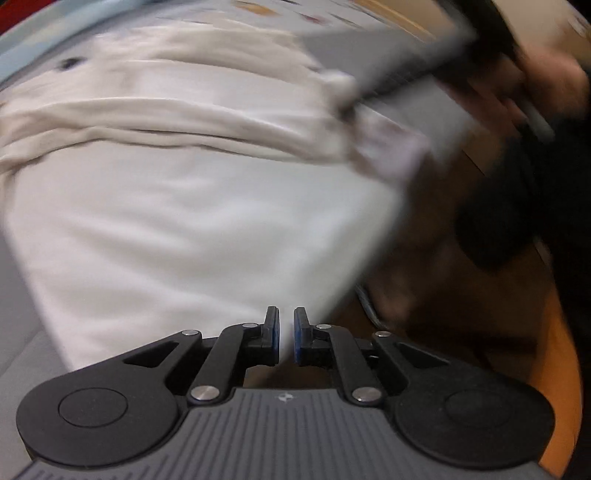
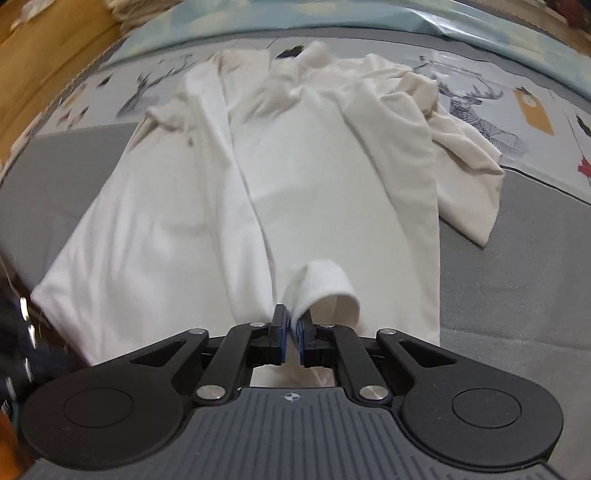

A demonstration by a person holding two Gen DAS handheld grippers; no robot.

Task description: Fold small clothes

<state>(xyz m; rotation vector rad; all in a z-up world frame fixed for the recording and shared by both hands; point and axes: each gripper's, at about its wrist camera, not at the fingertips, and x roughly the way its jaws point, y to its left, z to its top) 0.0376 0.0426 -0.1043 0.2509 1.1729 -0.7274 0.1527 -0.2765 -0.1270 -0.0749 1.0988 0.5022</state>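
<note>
A white shirt [image 2: 314, 177] lies spread on a grey bed cover [image 2: 517, 295], its sides partly folded inward and a sleeve sticking out at the right. My right gripper [image 2: 291, 325] is shut on the shirt's near hem, which curls up in a small loop. In the left wrist view the same white shirt [image 1: 192, 221] fills the frame, blurred. My left gripper [image 1: 286, 332] hovers at the shirt's near edge, jaws a narrow gap apart with nothing between them. The other gripper and hand [image 1: 498, 92] show blurred at the upper right.
The bed cover has a printed band with deer drawings [image 2: 472, 99] beyond the shirt. A light blue strip [image 2: 369, 18] runs along the far edge. Wooden floor [image 1: 554, 350] shows beside the bed.
</note>
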